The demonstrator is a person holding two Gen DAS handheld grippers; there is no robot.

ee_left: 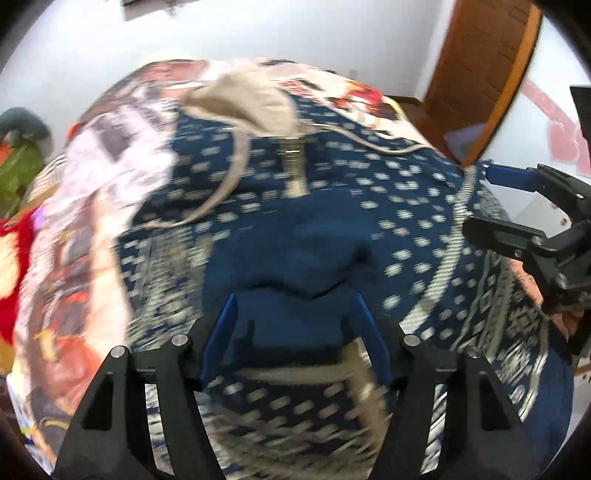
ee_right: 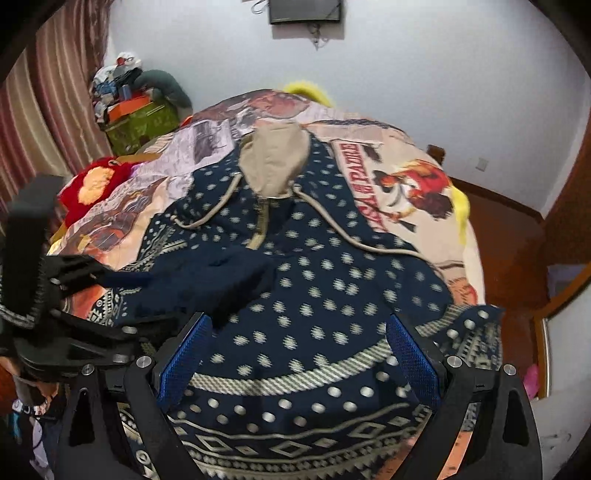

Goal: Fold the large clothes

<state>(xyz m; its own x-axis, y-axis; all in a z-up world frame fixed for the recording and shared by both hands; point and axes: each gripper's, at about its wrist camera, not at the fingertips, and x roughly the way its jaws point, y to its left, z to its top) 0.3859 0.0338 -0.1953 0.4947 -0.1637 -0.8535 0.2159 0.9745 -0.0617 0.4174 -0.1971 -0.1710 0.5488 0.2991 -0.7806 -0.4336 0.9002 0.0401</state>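
This is a bedroom in a home: a bed with a printed bedspread point(ee_right: 399, 155), striped curtains point(ee_right: 44, 110), a wooden door point(ee_left: 476, 74), and probably a wall television point(ee_right: 304, 11).

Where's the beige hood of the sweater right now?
In the right wrist view the beige hood lies at the far end of the navy patterned sweater, flat on the printed bedspread, toward the wall.

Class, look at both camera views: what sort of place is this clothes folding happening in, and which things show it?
Probably a home bedroom. The navy patterned hoodie lies spread on a bed with a printed cover, striped curtains hang at one side, and a wooden door stands nearby.
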